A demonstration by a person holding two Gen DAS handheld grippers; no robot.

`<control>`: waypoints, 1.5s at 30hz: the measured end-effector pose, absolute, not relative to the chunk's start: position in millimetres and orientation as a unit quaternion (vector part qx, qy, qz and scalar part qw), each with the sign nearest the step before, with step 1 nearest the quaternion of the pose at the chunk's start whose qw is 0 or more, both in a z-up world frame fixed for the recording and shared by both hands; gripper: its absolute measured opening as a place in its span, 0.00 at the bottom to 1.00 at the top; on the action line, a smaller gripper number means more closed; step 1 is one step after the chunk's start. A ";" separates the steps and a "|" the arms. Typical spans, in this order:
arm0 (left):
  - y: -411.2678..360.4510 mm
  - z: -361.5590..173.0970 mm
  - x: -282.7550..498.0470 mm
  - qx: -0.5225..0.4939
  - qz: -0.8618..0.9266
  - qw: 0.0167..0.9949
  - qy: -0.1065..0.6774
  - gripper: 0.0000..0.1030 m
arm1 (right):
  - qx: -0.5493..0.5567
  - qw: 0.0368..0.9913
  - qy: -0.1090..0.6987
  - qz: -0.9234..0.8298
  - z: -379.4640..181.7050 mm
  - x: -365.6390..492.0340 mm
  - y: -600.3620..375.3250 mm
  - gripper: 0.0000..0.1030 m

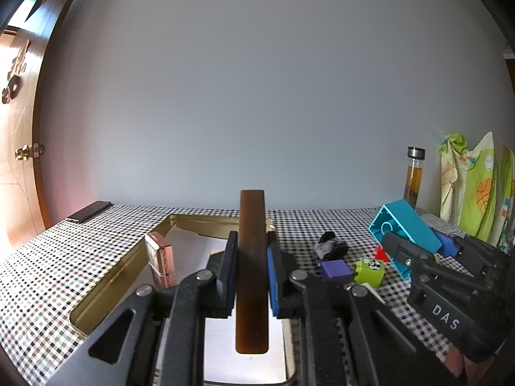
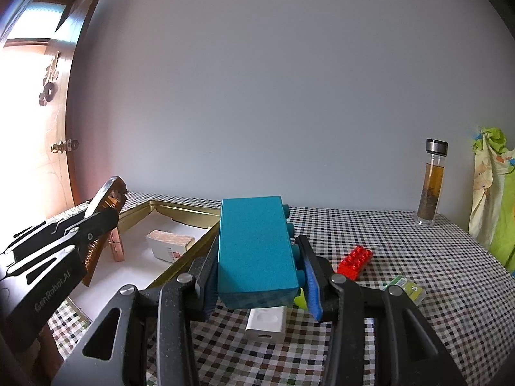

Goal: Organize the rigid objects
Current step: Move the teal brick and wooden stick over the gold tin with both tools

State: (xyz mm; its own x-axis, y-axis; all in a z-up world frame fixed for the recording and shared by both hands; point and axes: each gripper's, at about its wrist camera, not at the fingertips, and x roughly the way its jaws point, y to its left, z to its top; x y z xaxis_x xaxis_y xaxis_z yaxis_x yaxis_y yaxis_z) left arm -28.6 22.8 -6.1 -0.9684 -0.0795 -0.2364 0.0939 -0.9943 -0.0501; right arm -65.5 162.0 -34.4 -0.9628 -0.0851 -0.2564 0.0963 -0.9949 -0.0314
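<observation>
Over checked table, left tool clamps upright comb; right tool clamps teal block

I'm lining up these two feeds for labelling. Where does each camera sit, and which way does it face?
Left wrist: sits on the left gripper, looking along its fingers over the gold tray toward the wall; the jaws clamp a brown comb; the right gripper shows at right.
Right wrist: sits on the right gripper, same heading; the jaws hold a teal block; the left gripper shows at left.
Shared: tray, checkered table, tea bottle, comb, block.
</observation>
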 end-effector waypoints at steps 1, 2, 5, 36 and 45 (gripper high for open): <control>21.2 -6.2 -28.5 0.118 -0.992 0.045 0.031 0.13 | 0.129 0.047 0.022 -0.990 -34.5 -65.6 160.8 0.45; 19.5 -6.5 -28.1 0.118 -0.991 0.046 0.032 0.13 | 0.129 0.047 0.023 -0.990 -34.3 -65.6 159.4 0.45; 14.8 -6.9 -27.8 0.118 -0.991 0.050 0.035 0.13 | 0.129 0.050 0.026 -0.990 -34.4 -66.0 155.3 0.45; -29.4 -5.7 -29.9 0.128 -0.987 0.086 0.045 0.13 | 0.136 0.096 0.038 -0.985 -35.7 -77.1 121.2 0.44; -59.8 -3.9 -46.7 0.176 -0.980 0.073 0.061 0.13 | 0.164 0.141 0.053 -0.975 -36.3 -92.6 90.6 0.44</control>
State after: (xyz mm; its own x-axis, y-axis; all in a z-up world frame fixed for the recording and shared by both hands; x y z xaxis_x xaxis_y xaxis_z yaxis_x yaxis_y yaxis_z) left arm -46.7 -59.8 -3.9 -0.9278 -0.1210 -0.3530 0.1636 -0.9821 -0.0933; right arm -92.6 90.6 -36.3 -0.9069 -0.2569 -0.3341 0.2913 -0.9550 -0.0566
